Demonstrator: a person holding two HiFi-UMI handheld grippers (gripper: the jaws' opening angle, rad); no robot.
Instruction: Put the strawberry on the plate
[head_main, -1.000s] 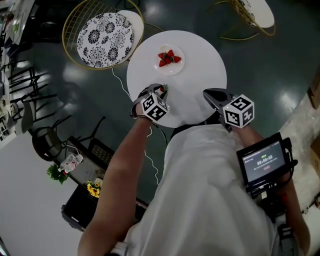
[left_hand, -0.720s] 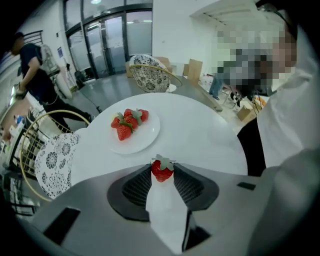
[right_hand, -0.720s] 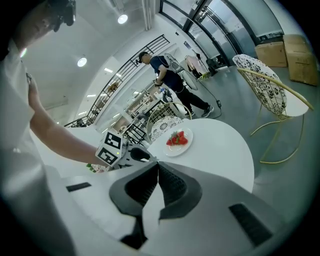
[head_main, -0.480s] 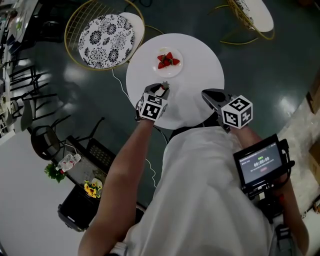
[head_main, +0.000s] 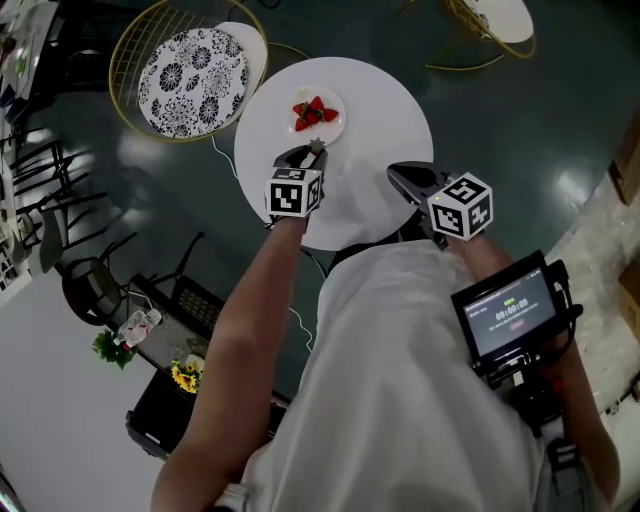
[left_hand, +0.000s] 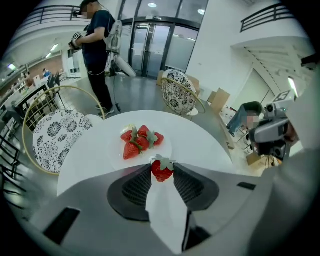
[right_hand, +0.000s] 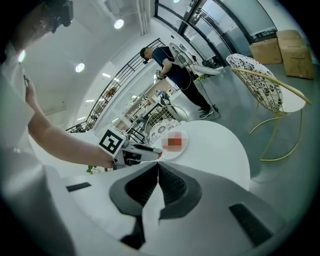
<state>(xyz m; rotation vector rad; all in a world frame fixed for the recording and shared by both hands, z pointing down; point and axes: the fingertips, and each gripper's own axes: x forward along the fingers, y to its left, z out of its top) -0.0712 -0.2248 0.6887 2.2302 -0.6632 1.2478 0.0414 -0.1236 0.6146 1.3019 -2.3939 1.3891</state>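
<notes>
A red strawberry (left_hand: 162, 170) with a green cap sits pinched between the jaws of my left gripper (left_hand: 162, 172), held just short of the white plate (left_hand: 114, 151). The plate holds several strawberries (left_hand: 140, 141) and lies on the round white table (left_hand: 200, 145). In the head view the left gripper (head_main: 311, 150) hovers at the plate's (head_main: 330, 125) near rim. My right gripper (head_main: 395, 172) hangs over the table's right near edge, jaws closed together with nothing between them (right_hand: 157, 163).
A wire chair with a patterned cushion (head_main: 193, 78) stands left of the table, another chair (head_main: 497, 20) at the far right. A person (left_hand: 98, 45) stands behind the table. A screen device (head_main: 505, 315) hangs at my right side.
My left gripper has carried the strawberry forward across the table, from the near edge up to the plate's rim. The right gripper has kept its place.
</notes>
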